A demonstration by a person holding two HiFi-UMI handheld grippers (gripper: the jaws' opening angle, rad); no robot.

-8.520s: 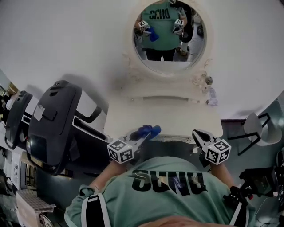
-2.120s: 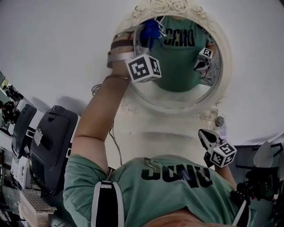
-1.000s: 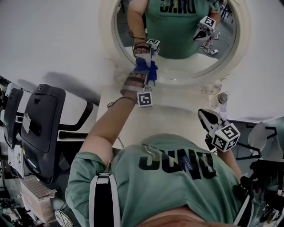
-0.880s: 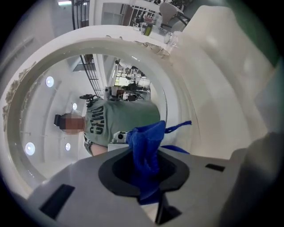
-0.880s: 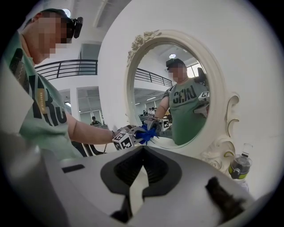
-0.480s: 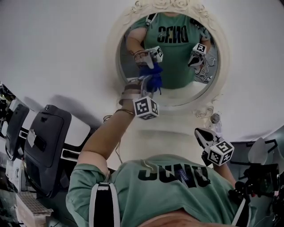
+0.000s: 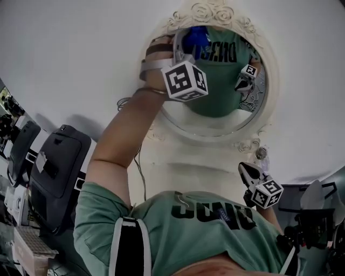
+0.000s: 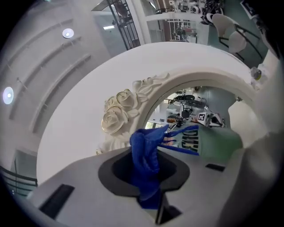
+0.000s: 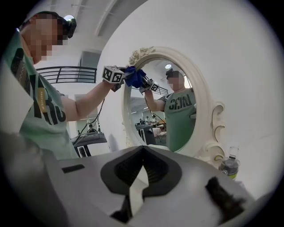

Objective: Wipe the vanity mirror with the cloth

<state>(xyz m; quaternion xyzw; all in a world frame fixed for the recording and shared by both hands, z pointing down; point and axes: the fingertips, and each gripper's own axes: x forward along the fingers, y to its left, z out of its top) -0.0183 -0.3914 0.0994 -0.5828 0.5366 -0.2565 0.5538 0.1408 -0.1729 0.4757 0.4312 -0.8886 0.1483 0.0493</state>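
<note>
Where white wall backs the mirror, cloth seemingly touches it.

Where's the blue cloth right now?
Head view, top centre: the blue cloth sits clamped in the left claw against the vanity mirror's upper-left glass, just under the carved roses.

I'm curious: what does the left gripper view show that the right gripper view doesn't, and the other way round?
Only the left gripper view: a close look at the carved roses on the frame, and the left gripper with its jaws pinching the blue cloth. Only the right gripper view: the right gripper, jaws together and empty, the person's raised arm, and a small bottle beside the mirror's base. Both: the vanity mirror, with the cloth at its upper edge.
</note>
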